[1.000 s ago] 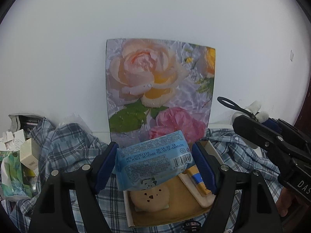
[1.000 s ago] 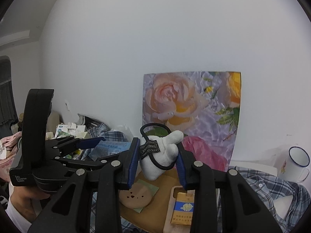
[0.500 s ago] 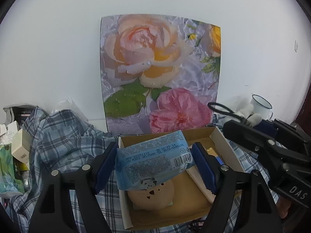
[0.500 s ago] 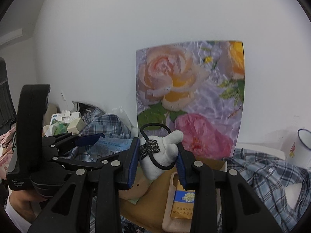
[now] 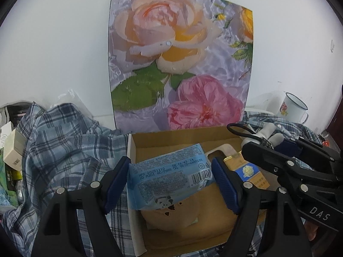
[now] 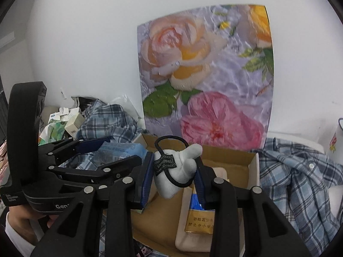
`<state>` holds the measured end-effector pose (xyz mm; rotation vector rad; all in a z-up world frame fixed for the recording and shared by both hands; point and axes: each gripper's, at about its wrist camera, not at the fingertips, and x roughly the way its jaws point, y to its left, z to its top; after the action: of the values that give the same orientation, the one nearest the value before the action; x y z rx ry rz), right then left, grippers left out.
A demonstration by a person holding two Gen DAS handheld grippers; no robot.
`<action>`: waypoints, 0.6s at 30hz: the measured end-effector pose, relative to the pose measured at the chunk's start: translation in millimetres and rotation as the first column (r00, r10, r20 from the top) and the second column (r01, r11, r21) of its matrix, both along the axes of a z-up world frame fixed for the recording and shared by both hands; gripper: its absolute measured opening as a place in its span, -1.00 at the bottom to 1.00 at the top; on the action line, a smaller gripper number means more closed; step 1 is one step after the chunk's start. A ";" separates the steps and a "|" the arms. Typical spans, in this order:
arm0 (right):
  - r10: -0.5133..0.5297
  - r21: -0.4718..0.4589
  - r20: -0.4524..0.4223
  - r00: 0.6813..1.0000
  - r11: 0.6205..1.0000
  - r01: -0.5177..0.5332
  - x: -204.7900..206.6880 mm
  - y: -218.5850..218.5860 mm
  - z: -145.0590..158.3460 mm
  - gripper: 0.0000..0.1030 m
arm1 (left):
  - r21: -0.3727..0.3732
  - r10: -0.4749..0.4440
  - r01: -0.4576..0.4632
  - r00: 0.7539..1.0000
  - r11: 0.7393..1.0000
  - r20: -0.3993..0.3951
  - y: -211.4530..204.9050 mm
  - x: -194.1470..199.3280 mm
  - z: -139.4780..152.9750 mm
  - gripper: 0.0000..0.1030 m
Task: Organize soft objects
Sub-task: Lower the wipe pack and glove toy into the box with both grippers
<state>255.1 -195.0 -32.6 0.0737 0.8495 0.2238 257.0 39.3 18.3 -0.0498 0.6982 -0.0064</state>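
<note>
**Both soft items held over the cardboard box**

My left hand-held gripper (image 5: 170,178) is clamped on a blue tissue pack (image 5: 169,176), its blue pads pressing the pack's two short ends. The pack hangs tilted above the open cardboard box (image 5: 131,167), over a round tan bear-face cushion (image 5: 171,218) that lies on the box floor.

My right hand-held gripper (image 6: 174,174) squeezes a small white plush toy (image 6: 182,171) between its pads; a black hair tie (image 6: 171,141) with a dark label loops around the plush and stands up above it. This gripper hovers over the right part of the same box, above a blue-and-gold packet (image 6: 200,220) resting on a pale beige case (image 6: 193,244).

The box sits on a blue plaid shirt (image 5: 60,141) spread over the tabletop. A rose poster (image 5: 180,64) leans upright on the white wall just behind the box. A white enamel mug (image 5: 292,108) stands far right, and small cartons (image 5: 12,150) pile at the left.
</note>
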 end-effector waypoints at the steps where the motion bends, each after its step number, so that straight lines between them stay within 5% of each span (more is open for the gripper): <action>1: 0.000 0.004 -0.006 1.000 1.000 0.000 0.2 -0.6 -2.3 -0.34 | 0.000 0.002 -0.002 1.000 1.000 -0.005 0.2 0.4 -1.6 0.54; 18: -0.003 0.002 -0.075 0.997 1.000 0.004 4.6 -2.5 -22.7 -0.34 | 0.000 -0.004 0.004 0.998 1.000 -0.062 0.1 10.7 -21.9 0.54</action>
<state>259.7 -197.5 -55.2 0.0862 0.9240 0.2197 267.7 39.5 -3.7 -0.0485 0.7603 -0.0088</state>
